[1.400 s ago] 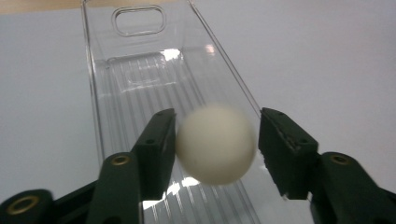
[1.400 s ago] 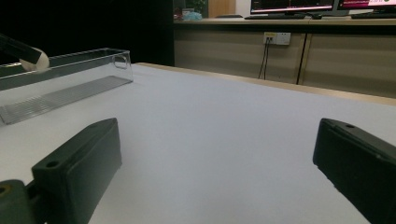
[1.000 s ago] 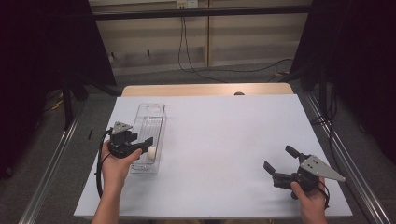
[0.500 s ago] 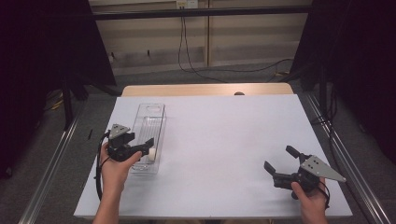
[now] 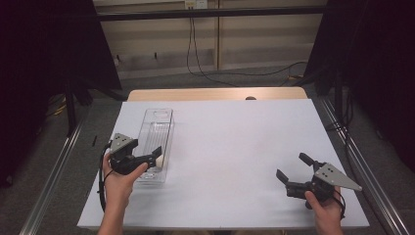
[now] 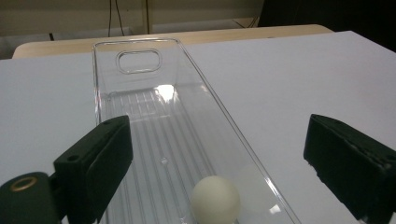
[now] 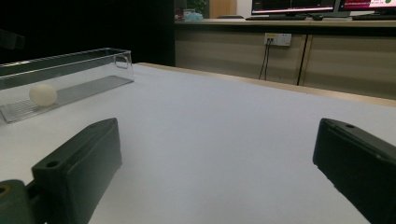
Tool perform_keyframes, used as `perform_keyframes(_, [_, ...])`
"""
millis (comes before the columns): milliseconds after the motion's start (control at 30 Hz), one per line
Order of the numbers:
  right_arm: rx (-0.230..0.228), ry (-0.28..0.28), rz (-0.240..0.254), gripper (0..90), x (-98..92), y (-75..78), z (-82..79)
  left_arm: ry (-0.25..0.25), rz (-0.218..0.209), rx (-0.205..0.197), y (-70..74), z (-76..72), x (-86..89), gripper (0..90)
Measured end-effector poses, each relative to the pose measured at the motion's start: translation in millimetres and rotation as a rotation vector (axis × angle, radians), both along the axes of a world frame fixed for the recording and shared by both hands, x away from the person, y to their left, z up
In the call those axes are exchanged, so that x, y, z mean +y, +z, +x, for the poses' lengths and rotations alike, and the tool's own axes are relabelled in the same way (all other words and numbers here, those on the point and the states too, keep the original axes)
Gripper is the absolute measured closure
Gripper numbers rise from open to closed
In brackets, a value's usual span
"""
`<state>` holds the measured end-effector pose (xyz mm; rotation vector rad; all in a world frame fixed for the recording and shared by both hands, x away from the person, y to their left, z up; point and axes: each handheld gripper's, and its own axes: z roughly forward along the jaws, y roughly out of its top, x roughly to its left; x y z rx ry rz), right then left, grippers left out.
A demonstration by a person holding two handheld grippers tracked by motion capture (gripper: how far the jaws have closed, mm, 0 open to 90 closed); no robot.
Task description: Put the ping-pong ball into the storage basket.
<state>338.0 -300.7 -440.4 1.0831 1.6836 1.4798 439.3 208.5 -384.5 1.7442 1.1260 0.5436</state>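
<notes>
**binwatcher:** Where's everything sitting right now, and what's the trick to this step?

**me:** Biggest first: the white surface (image 5: 235,147) has one clear plastic tray (image 5: 157,128) on its left side, running near to far. The little white ball (image 6: 215,201) is lying on the ribbed floor at the tray's near end, close to the right wall. My left gripper (image 5: 155,155) hangs right over that end, and its fingers (image 6: 95,163) have just been opening; they stand wide now, one on each side of the ball, and neither pad touches it. So I'd call the ball let go and in the tray.

**binwatcher:** And the other hand?

**me:** The right gripper (image 5: 292,172) rests near the right corner of the surface, well apart from the tray, fingers spread with nothing in between. From its own camera I can see the ball (image 7: 43,94) off in the tray.

**binwatcher:** So how do you finish clean?

**me:** My read: lift straight up before swinging away. The tray looks light and a finger catching its wall could drag it or tip it. The ball can roll too, so no bumping the floor. Keep the fingers spread until they clear the rim.
</notes>
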Motion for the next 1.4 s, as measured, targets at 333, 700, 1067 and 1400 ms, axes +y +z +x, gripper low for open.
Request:
perform_keyframes(333, [0.0,0.004,0.005,0.8,-0.5,0.3,-0.4,-0.042,-0.03,-0.045,-5.5,-7.2,2.6,3.1])
perform_keyframes(700, [0.0,0.005,0.005,0.8,-0.6,0.3,-0.5,-0.051,-0.059,-0.106,-7.4,-16.2,8.9,2.6])
perform_keyframes(1067, [-0.002,0.002,0.006,0.8,0.2,0.3,-0.3,-0.066,-0.07,-0.133,-12.5,-25.9,15.3,2.6])
perform_keyframes(1400, [-0.002,0.004,0.007,0.8,0.1,0.4,-0.8,-0.058,-0.064,-0.139,-16.8,-31.9,20.9,2.6])
